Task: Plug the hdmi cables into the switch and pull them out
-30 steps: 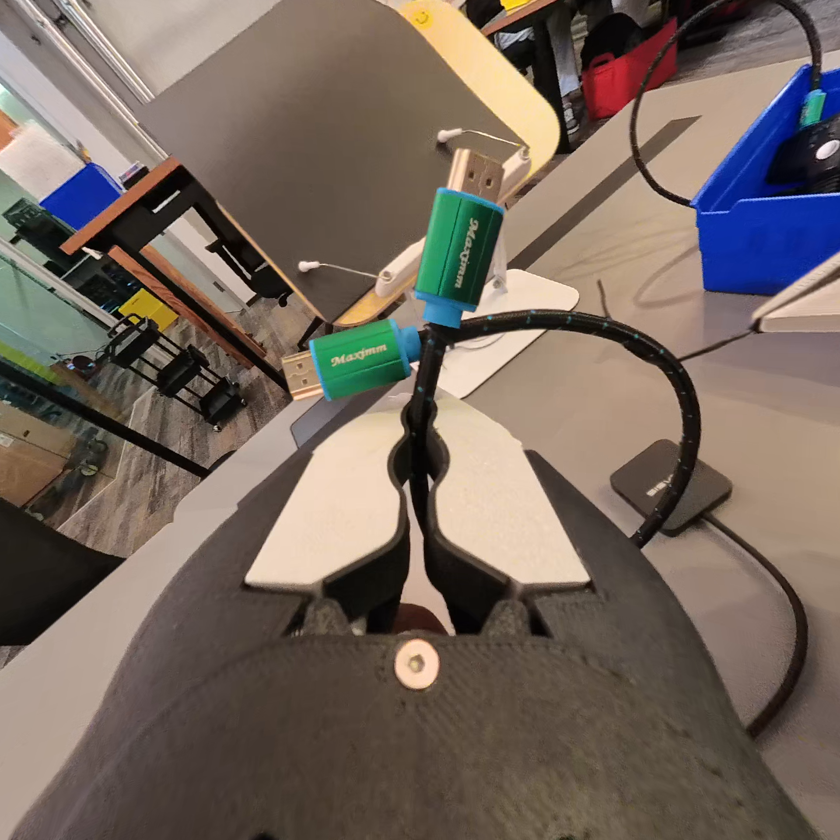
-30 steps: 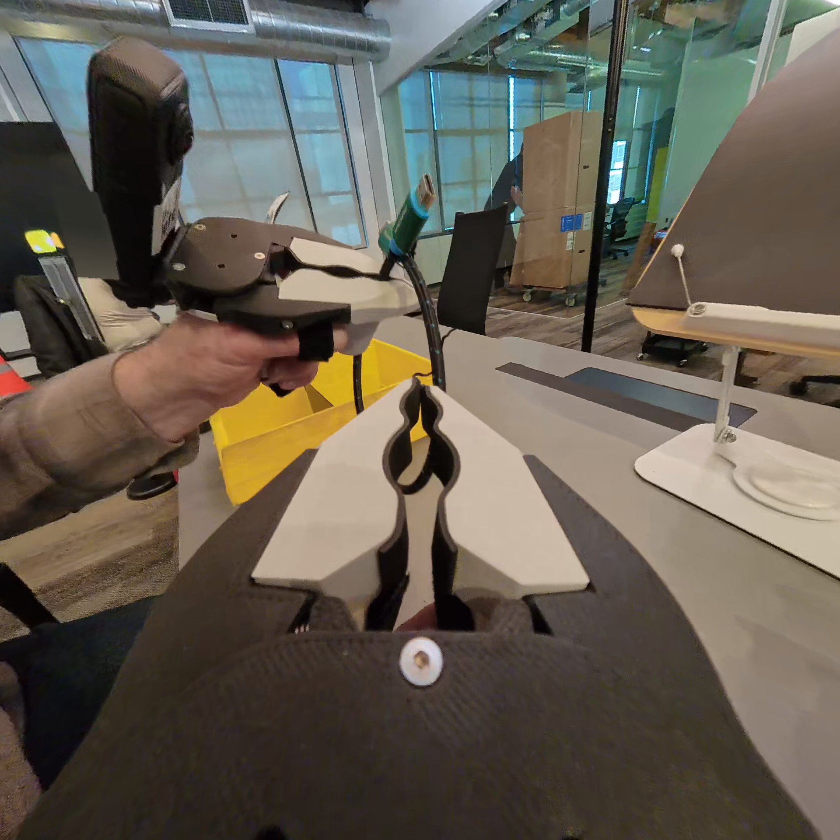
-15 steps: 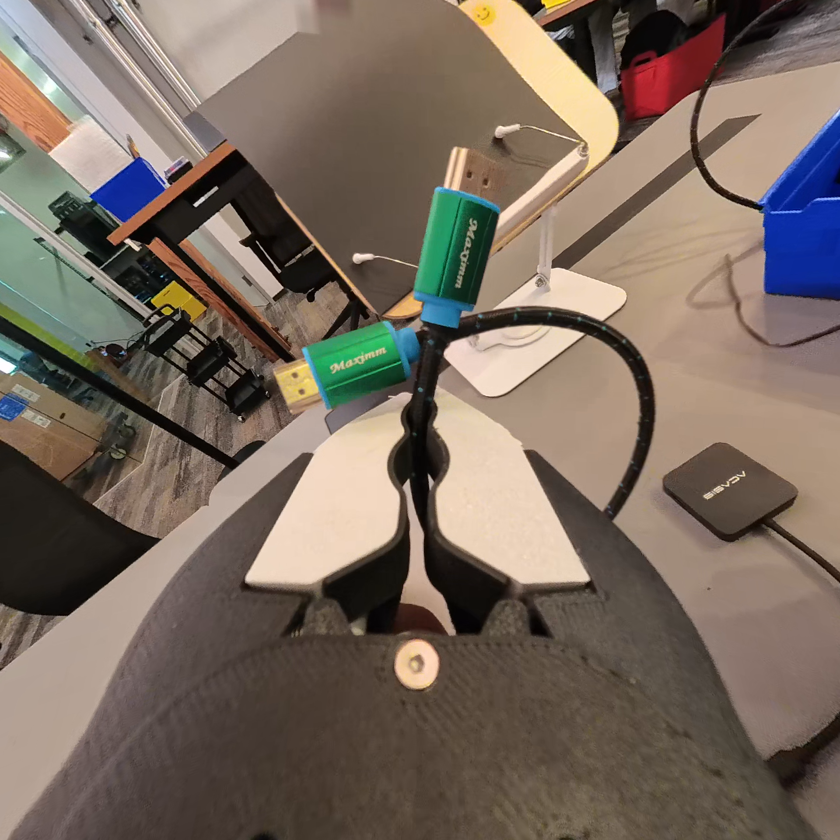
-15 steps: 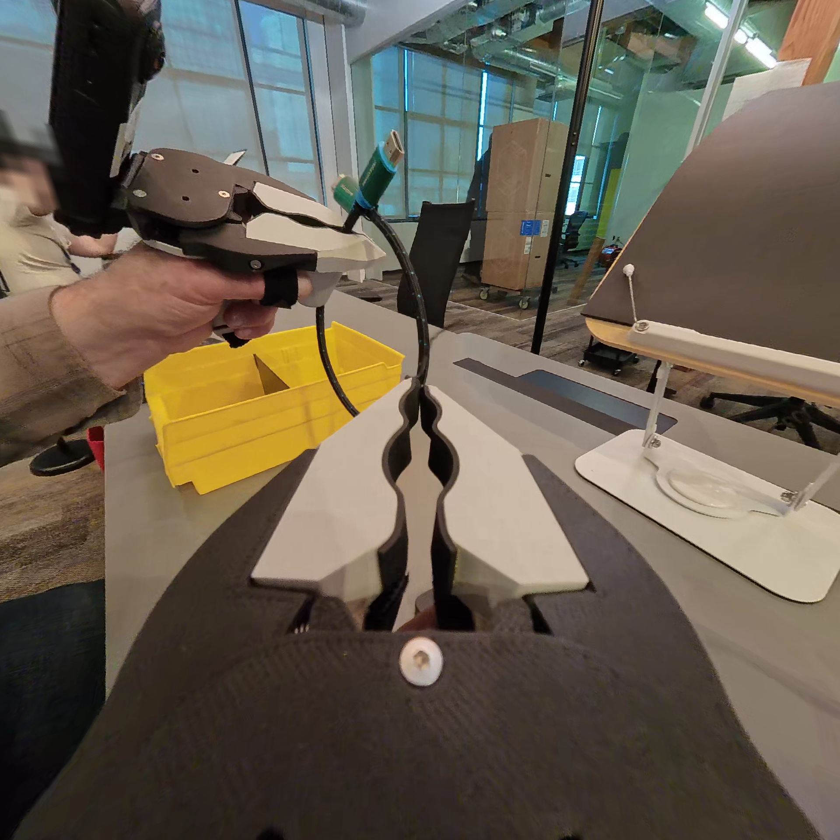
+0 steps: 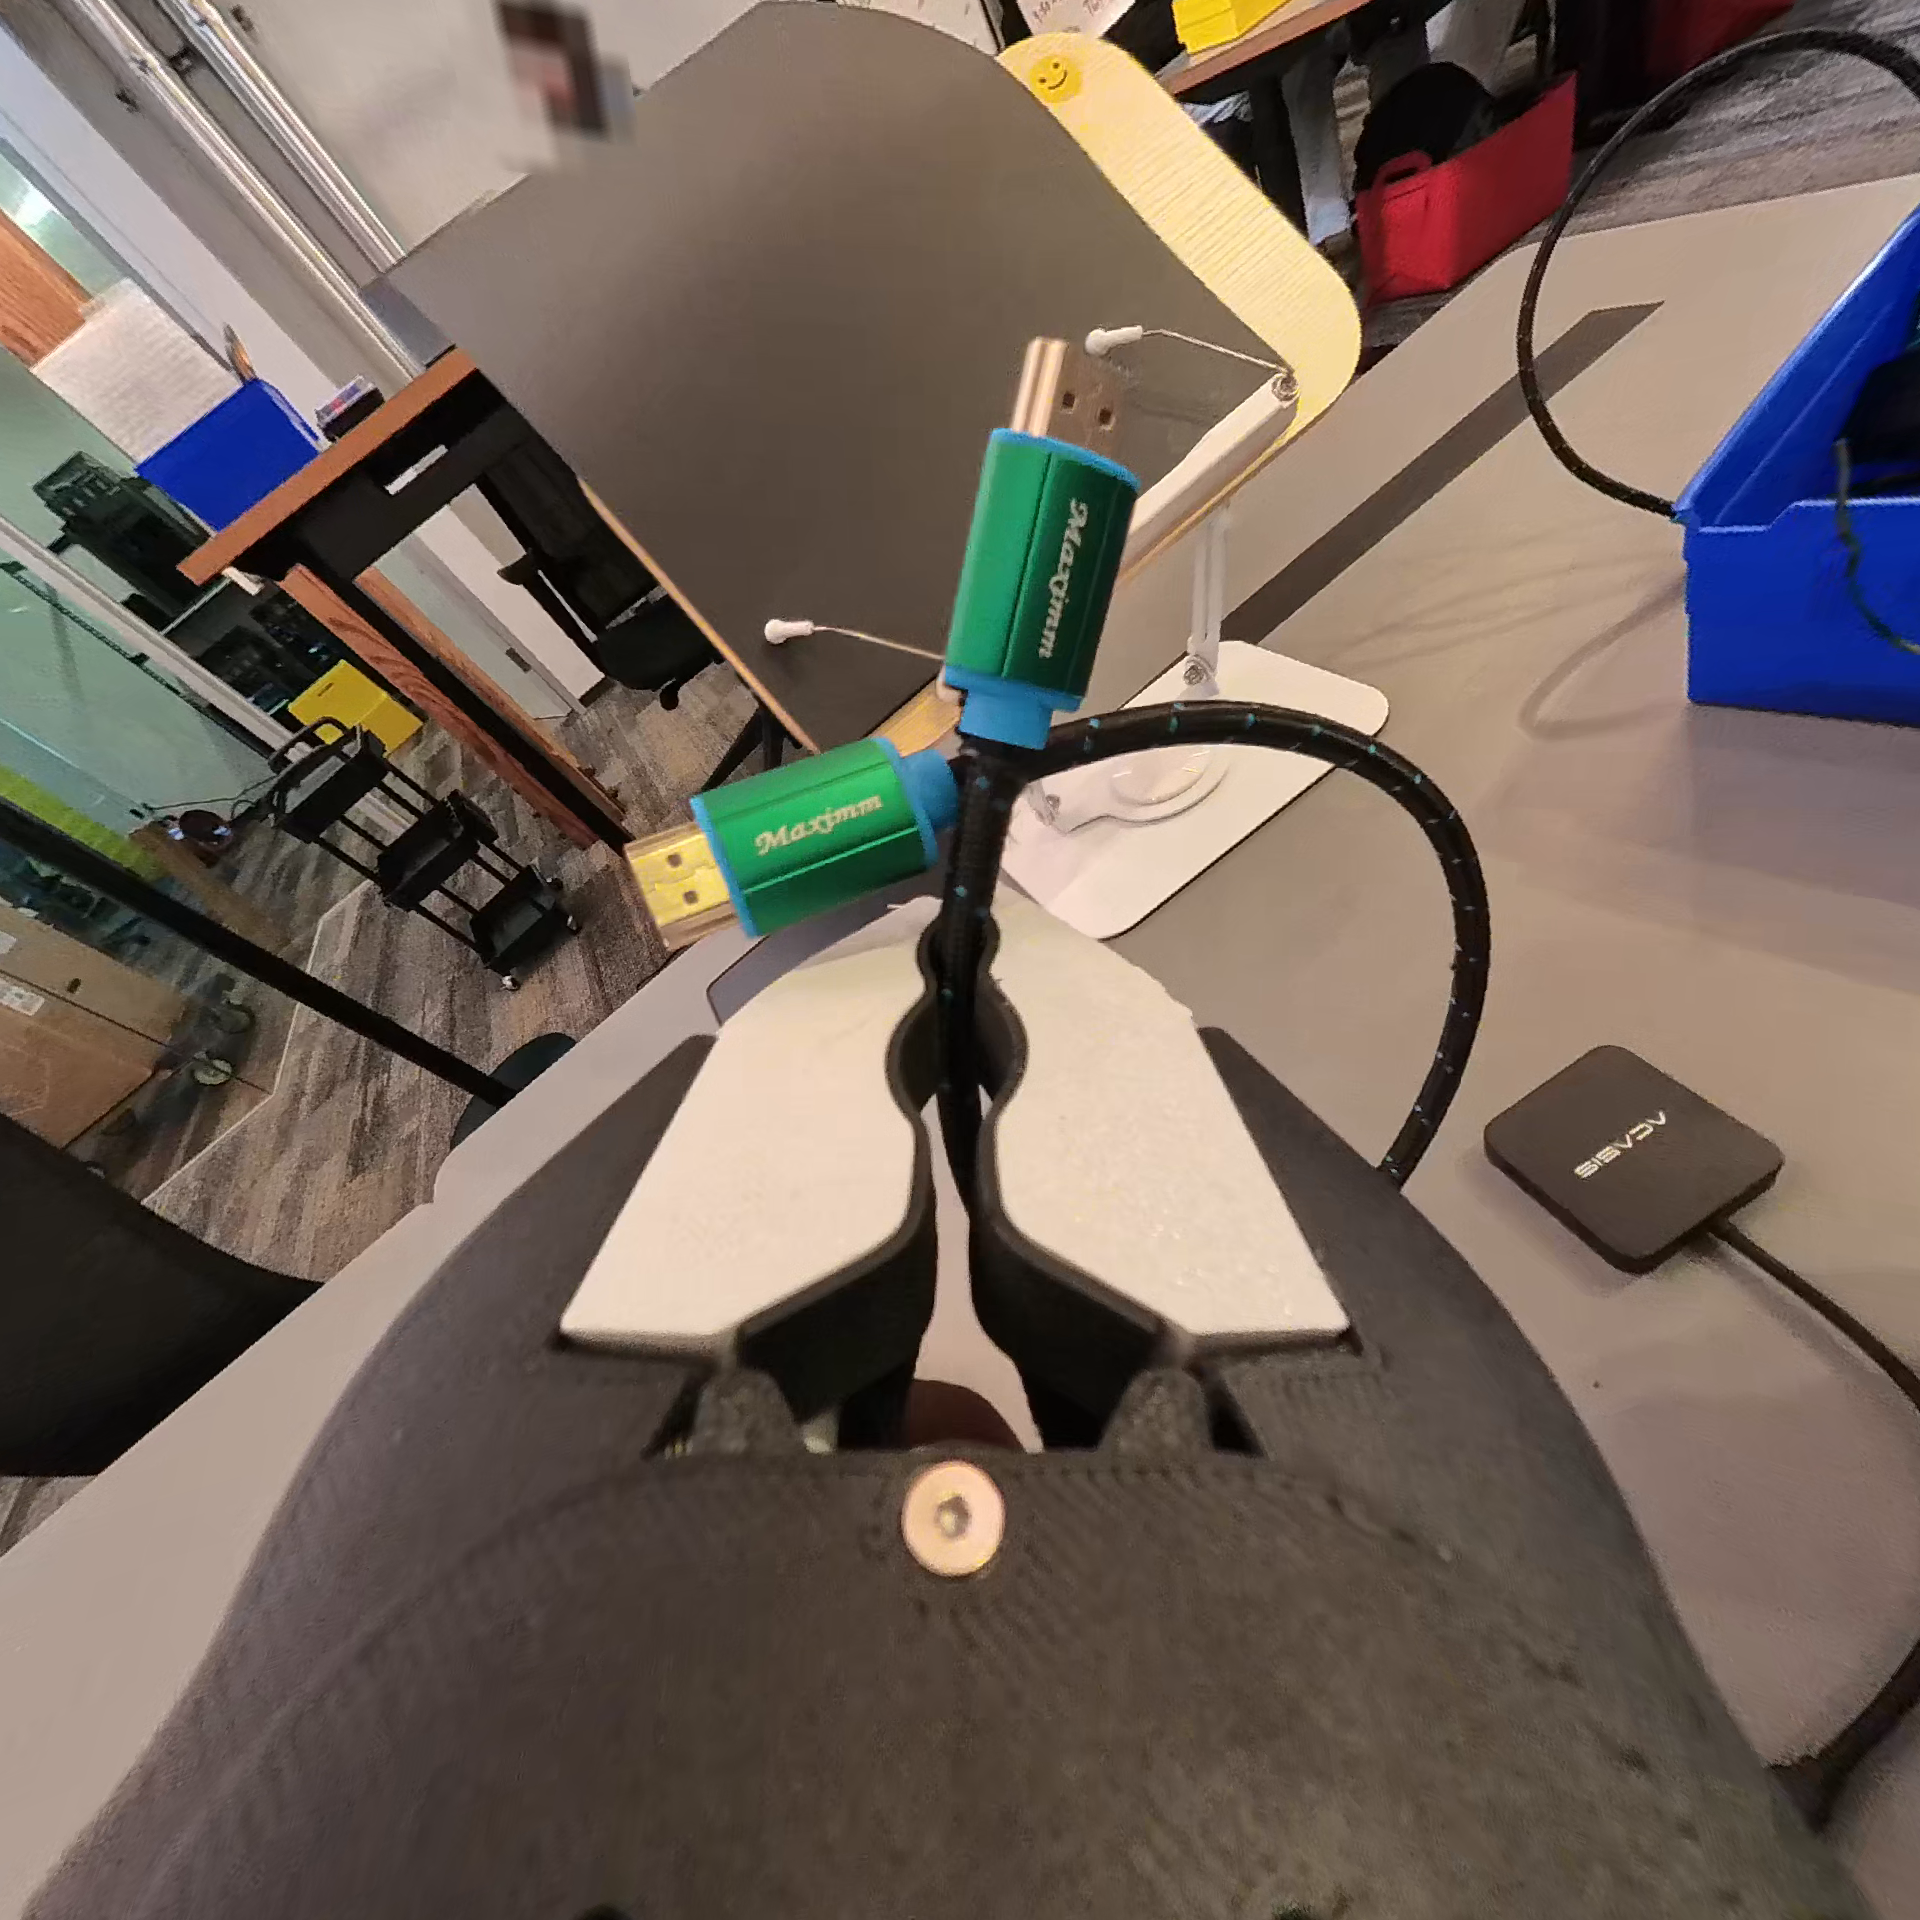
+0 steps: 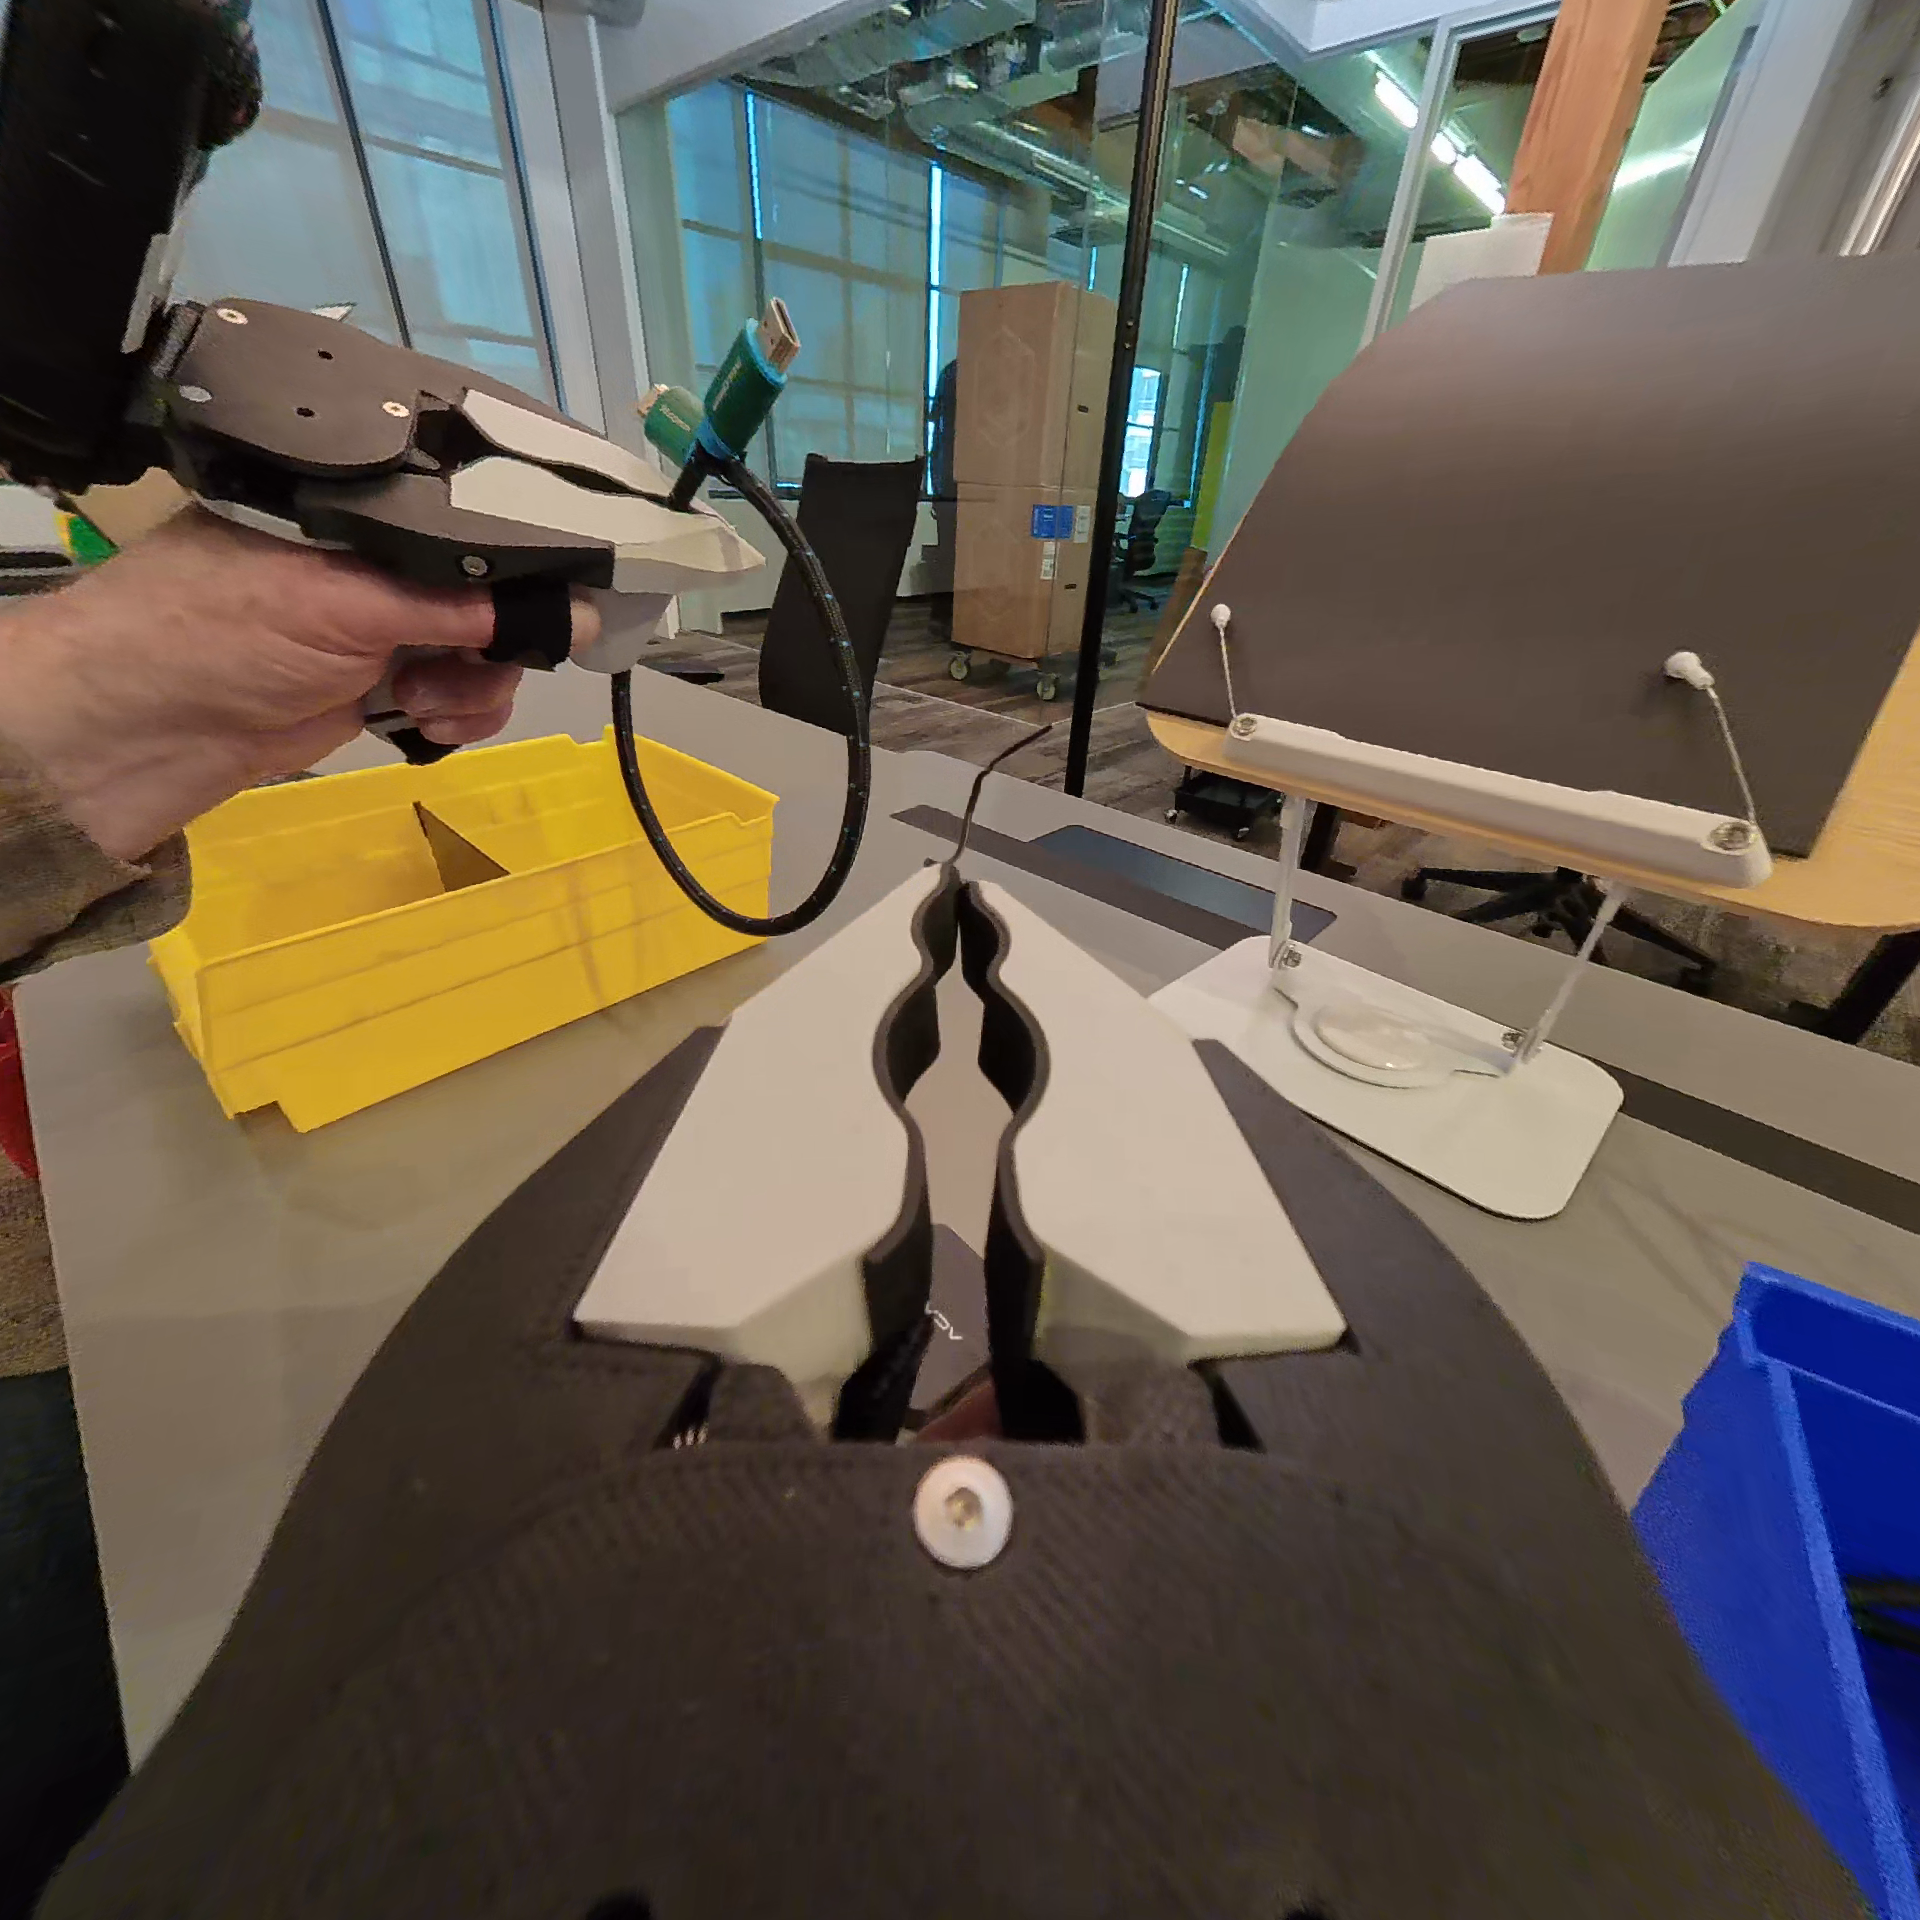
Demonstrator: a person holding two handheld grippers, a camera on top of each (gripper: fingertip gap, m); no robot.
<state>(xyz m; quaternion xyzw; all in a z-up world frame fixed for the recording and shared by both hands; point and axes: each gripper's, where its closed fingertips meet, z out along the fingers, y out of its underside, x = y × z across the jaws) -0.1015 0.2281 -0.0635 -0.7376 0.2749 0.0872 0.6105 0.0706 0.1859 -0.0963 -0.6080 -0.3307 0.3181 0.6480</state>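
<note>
While the left gripper (image 5: pixel 961 977) is pressed together on the black braided HDMI cable (image 5: pixel 1439 894), it pinches the cord just below the plugs, so that both green connectors stand free above the fingertips; one green plug (image 5: pixel 1039 582) points upward and the other green plug (image 5: pixel 805 836) points to the left with its gold tip bare; I judge that this grip near the ends keeps the plugs steady for aiming at a port. The rest of the cable makes a loop to the right and comes back under the gripper. The right gripper (image 6: pixel 961 899) holds nothing; its jaws are nearly together, with only a narrow wavy gap between them. The switch (image 5: pixel 1631 1158), a flat black box with its own thin lead, lies on the grey table (image 5: pixel 1610 852), apart from the plugs, so nothing is plugged in yet. The left wrist view shows the switch whole; the right wrist view shows only a dark piece of it through the gap of the fingers; but it shows the person's hand (image 6: pixel 239 675) that carries the left gripper, and the yellow bin (image 6: pixel 447 935) under the loop, which the left view does not show; the blue bin (image 5: pixel 1808 582) appears in both.
</note>
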